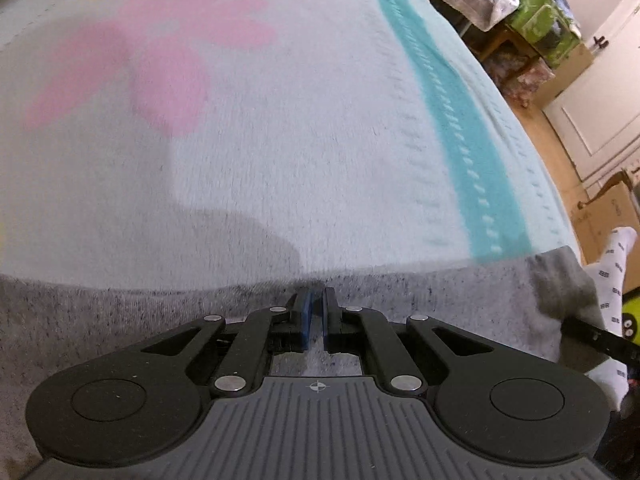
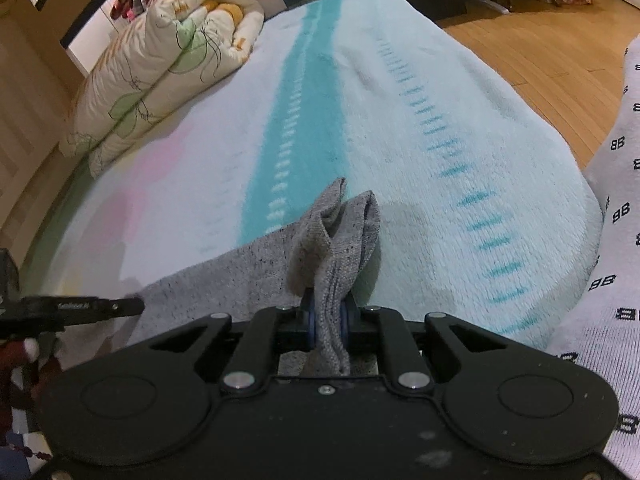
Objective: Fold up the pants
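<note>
The right gripper (image 2: pixel 328 320) is clenched on a bunched fold of the grey pants (image 2: pixel 224 272): the fabric runs up between its blue pads (image 2: pixel 310 326) and sticks out past the fingertips in two rumpled lobes. The rest of the grey cloth spreads out to the left of this gripper, lying along the near edge of the bed. The left gripper (image 1: pixel 316 312) has its jaws drawn nearly together, with only a thin slit between the blue pads (image 1: pixel 306 316); its fingertips sit right at the far edge of the pants (image 1: pixel 120 320), and whether a thin layer of cloth is pinched there cannot be told. Grey fabric lies under and to both sides of this gripper. At the far right of the left wrist view a black finger of the other gripper reaches onto the corner of the cloth. Beyond both grippers stretches the pale blanket (image 1: pixel 320 160) covering the bed, with a teal stripe (image 2: pixel 296 120) running away from the grippers and pink patches (image 1: pixel 168 80) to the left. Farther off, at the head of the bed, lies a folded floral quilt (image 2: pixel 160 76). To the right of the right gripper is a person's white patterned sleeve (image 2: pixel 624 200), and wooden floor (image 2: pixel 540 52) beyond the bed.
</note>
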Motion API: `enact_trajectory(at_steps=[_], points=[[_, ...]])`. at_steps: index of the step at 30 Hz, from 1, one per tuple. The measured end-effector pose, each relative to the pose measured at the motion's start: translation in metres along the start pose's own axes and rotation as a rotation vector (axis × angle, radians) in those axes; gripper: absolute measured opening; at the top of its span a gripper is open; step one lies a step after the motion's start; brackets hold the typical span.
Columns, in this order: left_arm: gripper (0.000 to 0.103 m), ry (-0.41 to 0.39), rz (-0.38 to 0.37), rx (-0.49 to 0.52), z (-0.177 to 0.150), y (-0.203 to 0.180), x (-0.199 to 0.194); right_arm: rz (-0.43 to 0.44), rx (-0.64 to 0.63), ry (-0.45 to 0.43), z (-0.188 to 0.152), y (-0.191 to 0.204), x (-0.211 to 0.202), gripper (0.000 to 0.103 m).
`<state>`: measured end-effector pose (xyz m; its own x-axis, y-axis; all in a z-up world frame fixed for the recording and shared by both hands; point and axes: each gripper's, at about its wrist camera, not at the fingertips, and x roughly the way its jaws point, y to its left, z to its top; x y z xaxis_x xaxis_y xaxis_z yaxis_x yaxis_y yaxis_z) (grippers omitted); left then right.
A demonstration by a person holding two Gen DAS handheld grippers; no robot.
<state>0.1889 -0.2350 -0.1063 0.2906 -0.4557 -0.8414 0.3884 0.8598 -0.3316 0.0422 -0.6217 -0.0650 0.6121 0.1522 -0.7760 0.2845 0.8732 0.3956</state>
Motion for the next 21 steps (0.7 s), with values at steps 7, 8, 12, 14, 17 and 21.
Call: enact_trajectory(at_steps=[7,8,12,14,17,21], points=[[0.006,0.000,-0.045,0.131,-0.048,-0.012,-0.039,-0.004,-0.008,-0.032,0.000,0.002,-0.004,0.013],[0.006,0.015,-0.064,0.135,-0.060,-0.013,-0.042,-0.011,-0.017,-0.036,-0.001,0.004,-0.005,0.013],[0.006,0.070,-0.085,0.169,-0.093,-0.014,-0.035,-0.047,-0.067,-0.045,-0.002,0.015,-0.010,0.013],[0.006,0.057,-0.099,0.159,-0.100,-0.011,-0.031,-0.063,-0.087,-0.045,-0.002,0.026,-0.016,0.013],[0.006,0.069,-0.128,0.144,-0.096,-0.004,-0.037,-0.075,-0.123,-0.071,0.005,0.051,-0.035,0.013],[0.006,0.036,-0.124,0.086,-0.095,0.025,-0.059,-0.037,-0.182,-0.120,0.013,0.105,-0.068,0.013]])
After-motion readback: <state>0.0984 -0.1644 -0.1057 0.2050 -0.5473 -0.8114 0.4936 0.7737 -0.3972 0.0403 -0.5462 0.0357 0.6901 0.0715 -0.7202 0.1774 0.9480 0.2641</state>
